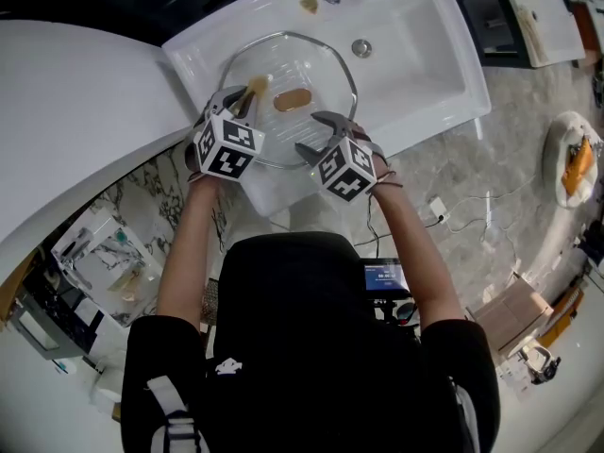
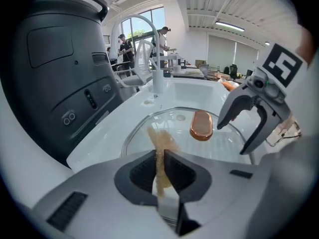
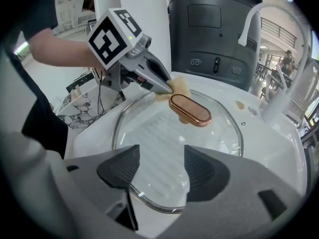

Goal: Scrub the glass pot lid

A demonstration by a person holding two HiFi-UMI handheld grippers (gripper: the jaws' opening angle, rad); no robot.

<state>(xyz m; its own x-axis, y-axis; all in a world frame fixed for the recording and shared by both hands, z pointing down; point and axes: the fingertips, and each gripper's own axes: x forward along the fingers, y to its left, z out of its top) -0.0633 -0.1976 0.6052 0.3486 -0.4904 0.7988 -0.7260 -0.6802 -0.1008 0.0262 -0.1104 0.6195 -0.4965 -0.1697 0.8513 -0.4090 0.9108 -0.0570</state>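
The left tongs (image 2: pixel 160 159) are clamped on a tan sponge (image 2: pixel 162 141), its tip just beside the copper handle (image 3: pixel 190 109) of the glass lid (image 3: pixel 164 133), while the right tongs (image 3: pixel 160 166) gape empty over the near rim of this lid, which lies in the white sink (image 1: pixel 425 55).

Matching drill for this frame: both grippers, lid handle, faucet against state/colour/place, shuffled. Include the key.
1. left gripper
2. right gripper
3. lid handle
4. faucet

A. copper-coloured, at the middle of the glass lid
B. jaws apart, gripping nothing, at the lid's near rim
C. white, arched, at the far edge of the sink
D. shut on a tan scrub pad

Pairs: 1-D, 2-B, 3-A, 4-C
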